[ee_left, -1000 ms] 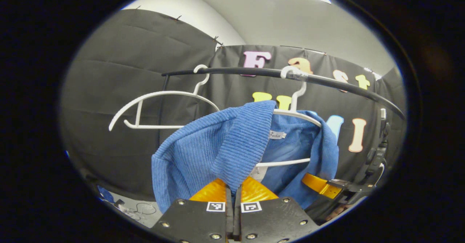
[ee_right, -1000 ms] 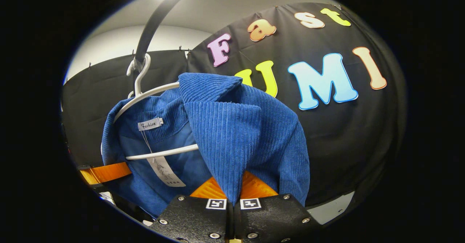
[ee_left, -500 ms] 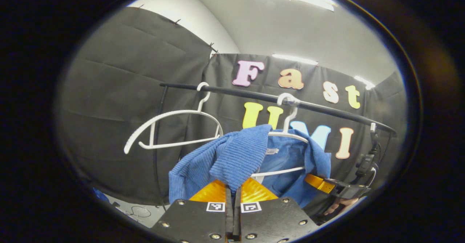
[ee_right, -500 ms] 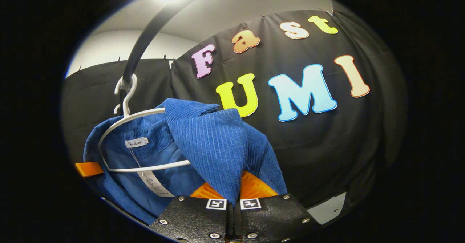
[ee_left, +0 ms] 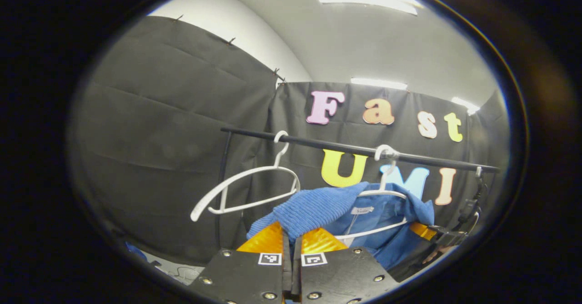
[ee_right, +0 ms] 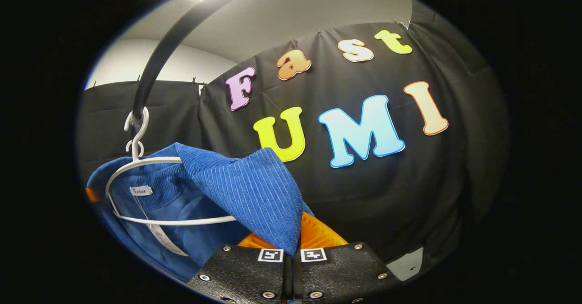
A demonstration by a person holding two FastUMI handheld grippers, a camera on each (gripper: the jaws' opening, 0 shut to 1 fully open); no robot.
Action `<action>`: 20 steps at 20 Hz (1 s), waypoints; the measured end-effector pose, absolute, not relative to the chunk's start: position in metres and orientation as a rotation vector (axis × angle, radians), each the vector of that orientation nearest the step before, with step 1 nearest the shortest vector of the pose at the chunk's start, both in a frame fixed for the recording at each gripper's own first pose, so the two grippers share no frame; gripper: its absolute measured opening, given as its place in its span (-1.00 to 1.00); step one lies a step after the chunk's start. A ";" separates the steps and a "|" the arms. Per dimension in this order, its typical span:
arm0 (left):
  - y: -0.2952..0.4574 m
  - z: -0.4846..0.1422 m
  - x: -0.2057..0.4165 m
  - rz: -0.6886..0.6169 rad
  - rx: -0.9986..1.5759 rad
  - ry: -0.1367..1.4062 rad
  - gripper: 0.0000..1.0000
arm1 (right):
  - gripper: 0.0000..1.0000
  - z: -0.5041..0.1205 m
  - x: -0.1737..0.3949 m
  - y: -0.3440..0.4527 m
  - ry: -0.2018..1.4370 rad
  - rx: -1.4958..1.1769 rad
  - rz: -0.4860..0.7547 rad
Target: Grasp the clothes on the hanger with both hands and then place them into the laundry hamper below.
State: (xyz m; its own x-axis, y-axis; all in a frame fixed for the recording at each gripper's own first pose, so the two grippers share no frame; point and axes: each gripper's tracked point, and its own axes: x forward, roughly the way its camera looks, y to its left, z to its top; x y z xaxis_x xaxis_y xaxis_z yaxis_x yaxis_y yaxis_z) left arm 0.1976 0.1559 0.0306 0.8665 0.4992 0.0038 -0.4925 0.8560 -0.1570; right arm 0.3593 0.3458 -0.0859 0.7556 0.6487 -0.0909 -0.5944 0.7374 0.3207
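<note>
Left claw (ee_left: 291, 242) clamped on one shoulder fold of the blue corduroy jacket (ee_left: 318, 208); right claw (ee_right: 291, 245) clamped on the opposite fold (ee_right: 254, 195). The jacket drapes over a white hanger (ee_right: 136, 190) hooked on the black rail (ee_left: 354, 149). An empty white hanger (ee_left: 245, 190) hangs beside it on the rail.

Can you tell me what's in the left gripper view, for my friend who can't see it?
The left gripper is shut on a blue top draped over a white hanger on a black rail. An empty white hanger hangs beside it, and the right gripper is at the top's far side.
</note>
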 end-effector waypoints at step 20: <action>0.198 0.057 0.203 0.535 -0.054 -0.049 -0.99 | -0.99 -0.064 0.370 0.324 0.071 0.259 0.680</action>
